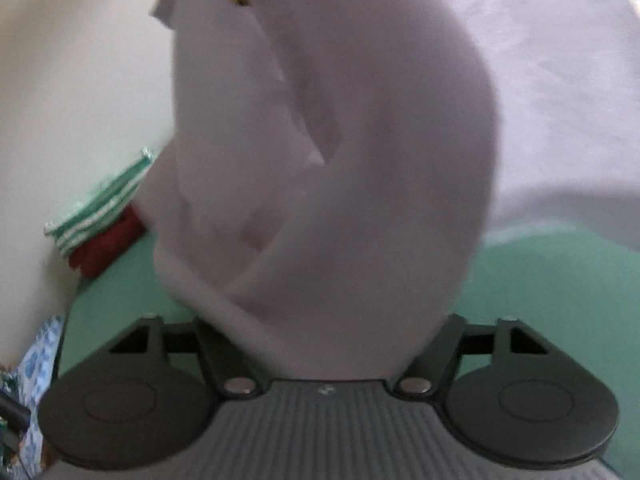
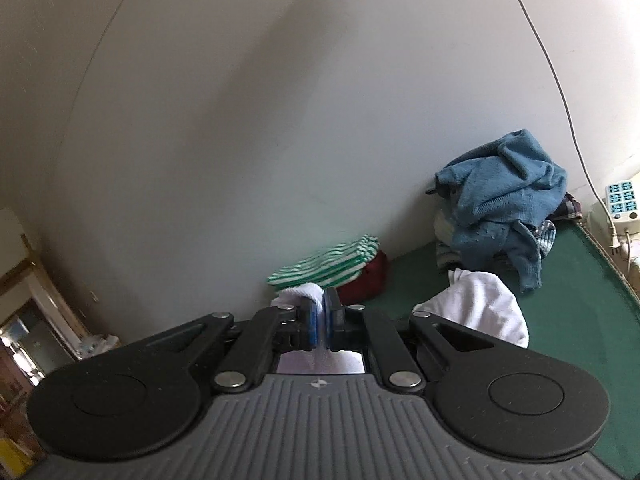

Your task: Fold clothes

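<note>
- White cloth sits pinched between the blue pads of our right gripper, whose jaws are drawn tight together on a fold of the white garment.
- More of that garment bulges out to the right of the right gripper, lying on the green counter.
- In the left wrist view the white garment hangs blurred right in front of the lens, covering the left gripper so fully that we cannot tell whether it is open or closed.
- Just beyond the right gripper, against the far wall, we see a folded green-and-white striped garment resting on a dark red one.
- Farther right a heap of blue knitwear lies over other clothes at the far side of the counter.
- At the right edge a white power strip stands off the counter, with a cable running up the wall.
</note>
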Available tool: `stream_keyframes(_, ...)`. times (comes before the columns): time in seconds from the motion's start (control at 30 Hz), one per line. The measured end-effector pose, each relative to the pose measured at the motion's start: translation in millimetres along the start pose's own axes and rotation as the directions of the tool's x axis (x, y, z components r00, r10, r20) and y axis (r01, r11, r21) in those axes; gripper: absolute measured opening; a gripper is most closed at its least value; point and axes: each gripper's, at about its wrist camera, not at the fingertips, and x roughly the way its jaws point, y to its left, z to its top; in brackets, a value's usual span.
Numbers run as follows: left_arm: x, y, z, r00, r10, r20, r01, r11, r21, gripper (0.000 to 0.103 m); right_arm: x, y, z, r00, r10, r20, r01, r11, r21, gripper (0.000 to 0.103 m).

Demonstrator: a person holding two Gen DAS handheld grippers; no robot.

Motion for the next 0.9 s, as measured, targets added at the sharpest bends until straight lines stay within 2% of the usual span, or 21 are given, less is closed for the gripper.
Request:
stream_keyframes(0.07,11.3,-1.7,13.4,1.000,0.013,0.007,-0.013,1.000,-0.018,0.015,-7.2,-1.1,3.5,1.000,0.010,0.013,-0.010,1.000,0.001,0.004)
stream_keyframes(0.2,-26.9,41.3,31.8,0.992,0.046,0.118,-0.022,0.981,-0.193,0.012,-31.0,-1.7,13.1,0.998,0.005,0.067,-0.004,1.000,-0.020,0.004)
stream_keyframes(0.27,-64.4,67.9,37.6,0.973,0.100,0.208,-0.045,0.966,-0.253,0.011,-43.9,-0.4,18.8,0.995,0.014,0.099,-0.011,1.000,-0.028,0.003)
stream_keyframes(0.4,-143.7,113.6,42.8,0.902,0.203,0.380,-0.064,0.935,-0.349,0.011,-66.9,9.2,28.8,0.986,0.057,0.159,-0.049,0.997,-0.054,0.003)
stream_keyframes(0.5,-193.8,143.8,38.9,0.852,0.277,0.444,-0.087,0.911,-0.403,0.011,-83.7,24.1,33.7,0.971,0.132,0.201,-0.119,0.990,-0.079,0.003)
stream_keyframes(0.57,-220.5,158.3,33.8,0.829,0.296,0.474,-0.077,0.900,-0.428,0.011,-94.0,37.2,36.6,0.953,0.196,0.229,-0.177,0.979,-0.103,0.003)
stream_keyframes(0.63,-247.4,172.8,28.7,0.804,0.316,0.504,-0.066,0.889,-0.453,0.011,-103.0,52.4,39.5,0.931,0.261,0.256,-0.235,0.964,-0.127,0.003)
stream_keyframes(0.77,-307.2,189.8,21.0,0.718,0.384,0.580,-0.088,0.877,-0.472,0.011,-121.7,83.2,45.5,0.871,0.385,0.306,-0.345,0.922,-0.179,0.003)
stream_keyframes(0.9,-359.8,211.6,11.9,0.654,0.427,0.624,-0.087,0.863,-0.498,0.012,-141.4,107.1,51.1,0.817,0.427,0.386,-0.369,0.903,-0.219,0.003)
